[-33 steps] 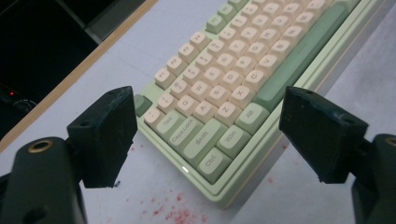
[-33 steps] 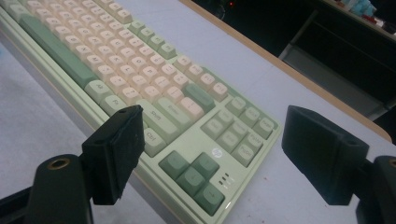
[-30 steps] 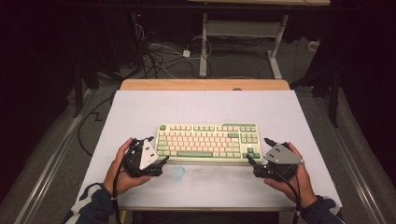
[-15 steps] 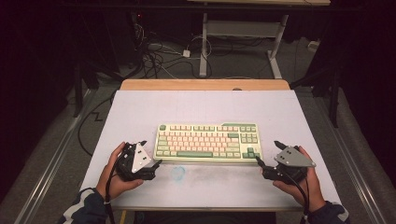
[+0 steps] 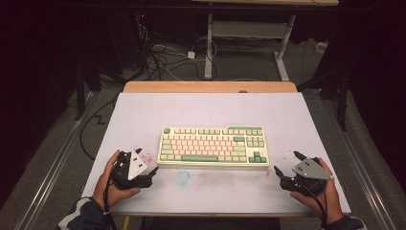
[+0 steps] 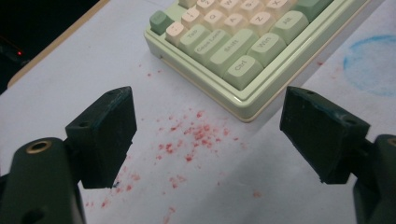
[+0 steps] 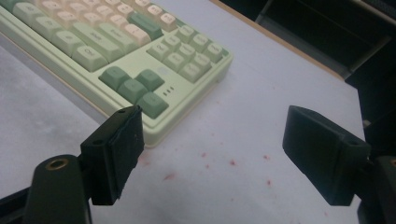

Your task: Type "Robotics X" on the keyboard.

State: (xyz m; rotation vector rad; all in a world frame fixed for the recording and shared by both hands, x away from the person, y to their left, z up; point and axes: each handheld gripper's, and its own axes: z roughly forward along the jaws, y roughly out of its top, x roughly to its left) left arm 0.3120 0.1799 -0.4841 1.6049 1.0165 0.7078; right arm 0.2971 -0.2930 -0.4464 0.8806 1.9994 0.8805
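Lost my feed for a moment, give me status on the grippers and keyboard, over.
Left gripper open, empty, off the keyboard's near-left corner. Right gripper open, empty, off its near-right corner. Keyboard flat on the table, untouched. Nothing between jaws and keyboard.

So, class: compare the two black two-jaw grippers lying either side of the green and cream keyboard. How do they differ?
The left gripper lies close to the green and cream keyboard, off its front left corner; the right gripper sits farther from its right end. Red specks cluster thickly under the left gripper's jaws, sparsely under the right gripper's. Both are open, empty and aimed at the keyboard.
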